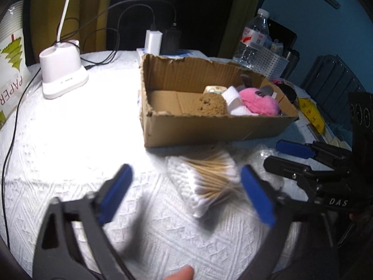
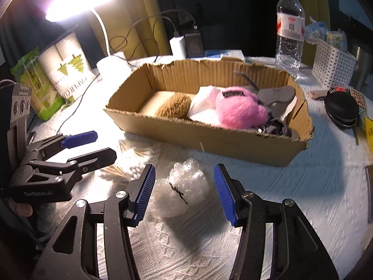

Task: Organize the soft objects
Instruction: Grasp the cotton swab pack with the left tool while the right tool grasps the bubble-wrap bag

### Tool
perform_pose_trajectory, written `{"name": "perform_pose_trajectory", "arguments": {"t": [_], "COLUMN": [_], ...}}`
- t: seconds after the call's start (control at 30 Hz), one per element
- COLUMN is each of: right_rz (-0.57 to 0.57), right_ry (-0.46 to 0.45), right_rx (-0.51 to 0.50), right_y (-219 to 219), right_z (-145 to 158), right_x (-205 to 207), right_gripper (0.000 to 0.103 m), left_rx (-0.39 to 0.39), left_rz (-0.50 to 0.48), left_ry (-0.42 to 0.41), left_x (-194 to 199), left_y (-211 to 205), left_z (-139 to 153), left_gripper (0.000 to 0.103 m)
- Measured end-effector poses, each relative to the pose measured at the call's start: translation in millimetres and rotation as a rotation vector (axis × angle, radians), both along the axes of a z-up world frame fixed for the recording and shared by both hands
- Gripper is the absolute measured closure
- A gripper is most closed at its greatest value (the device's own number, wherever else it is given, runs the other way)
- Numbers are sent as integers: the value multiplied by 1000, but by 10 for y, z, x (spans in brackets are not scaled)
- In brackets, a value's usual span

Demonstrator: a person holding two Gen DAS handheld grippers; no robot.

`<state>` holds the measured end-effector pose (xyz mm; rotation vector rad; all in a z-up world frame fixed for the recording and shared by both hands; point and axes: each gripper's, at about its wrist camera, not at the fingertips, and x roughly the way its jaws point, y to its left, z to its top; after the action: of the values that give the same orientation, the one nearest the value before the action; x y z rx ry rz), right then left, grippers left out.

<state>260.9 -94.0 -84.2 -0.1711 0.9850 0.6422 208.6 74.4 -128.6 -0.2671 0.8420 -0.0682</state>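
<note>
Left gripper (image 1: pixel 186 193): tongs spread wide, nothing between the pads, low in the left wrist frame. The bundle of cotton swabs (image 1: pixel 207 184) lies on the white tablecloth (image 1: pixel 70 140) just beyond the gap, nearer the right-hand pad, in the lower centre of the frame.

Right gripper (image 2: pixel 184 193): tongs also spread, pinching nothing. A crumpled wad of bubble wrap (image 2: pixel 184 186) sits on the cloth between the two blue pads, lower centre of the right wrist frame; contact with either pad cannot be confirmed.

Cardboard box (image 2: pixel 209 140): open-topped, centre of the right wrist frame, just behind the bubble wrap. Inside, toward its right end: pink plush (image 2: pixel 240 112), white soft item (image 2: pixel 202 105), brown sponge-like piece (image 2: pixel 172 107), grey fabric (image 2: pixel 275 95). Left end of the box holds nothing visible.

Periphery: desk lamp (image 1: pixel 63 74) upper left of the left wrist frame; water bottle (image 2: pixel 289 28) and white perforated basket (image 2: pixel 331 67) upper right of the right wrist frame.
</note>
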Motion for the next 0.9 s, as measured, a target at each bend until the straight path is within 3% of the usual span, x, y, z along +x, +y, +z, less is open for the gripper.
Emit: {"name": "perform_pose_trajectory", "arguments": {"t": [0.17, 0.47, 0.6, 0.9], "right_rz": [3, 12, 37, 55], "right_ry": [34, 95, 106, 84], "right_rx": [11, 76, 112, 138], "right_y": [-17, -102, -172, -384], "right_z": [-96, -181, -153, -31], "right_x": [19, 54, 41, -45], "right_gripper": [31, 31, 49, 60], "left_rx": [12, 34, 49, 88], "left_rz": [-11, -3, -12, -42], "left_ry": [23, 63, 68, 100], "left_x": [36, 114, 163, 292], "left_y": [-63, -140, -246, -467], "left_z": [-65, -116, -124, -212], "left_gripper": [3, 3, 3, 8]}}
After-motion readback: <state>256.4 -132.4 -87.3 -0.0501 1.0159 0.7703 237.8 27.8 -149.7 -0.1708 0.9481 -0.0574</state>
